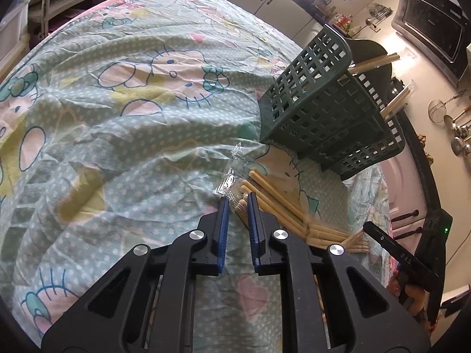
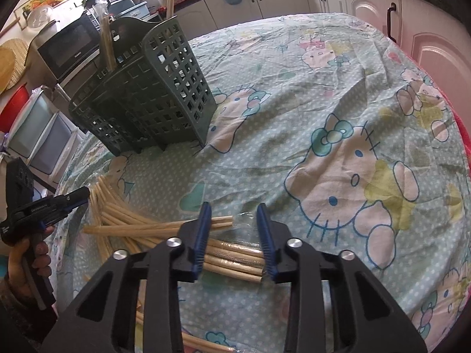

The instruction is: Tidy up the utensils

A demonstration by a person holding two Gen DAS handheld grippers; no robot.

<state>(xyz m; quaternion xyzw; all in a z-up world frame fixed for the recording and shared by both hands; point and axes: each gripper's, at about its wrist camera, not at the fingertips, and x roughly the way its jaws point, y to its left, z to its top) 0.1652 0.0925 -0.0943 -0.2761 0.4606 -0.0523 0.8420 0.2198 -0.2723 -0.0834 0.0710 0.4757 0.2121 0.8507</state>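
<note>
A dark green slotted utensil caddy (image 1: 326, 106) stands on the table, also in the right wrist view (image 2: 153, 94), with a few wooden chopsticks (image 1: 375, 61) upright in it. A loose pile of wooden chopsticks (image 1: 282, 206) lies in front of it, some in clear plastic wrappers (image 1: 232, 173). My left gripper (image 1: 238, 198) is open and empty, its tips just above the near end of the pile. My right gripper (image 2: 234, 207) is open and empty above the chopstick pile (image 2: 153, 229). The left gripper also shows in the right wrist view (image 2: 76, 198).
The table is covered by a wrinkled cartoon-cat cloth (image 2: 338, 135). A microwave (image 2: 70, 50) and storage boxes (image 2: 38, 129) stand beyond the table's edge. Kitchen cabinets (image 2: 368, 3) line the far wall. The right gripper's body (image 1: 406, 259) is close beside the pile.
</note>
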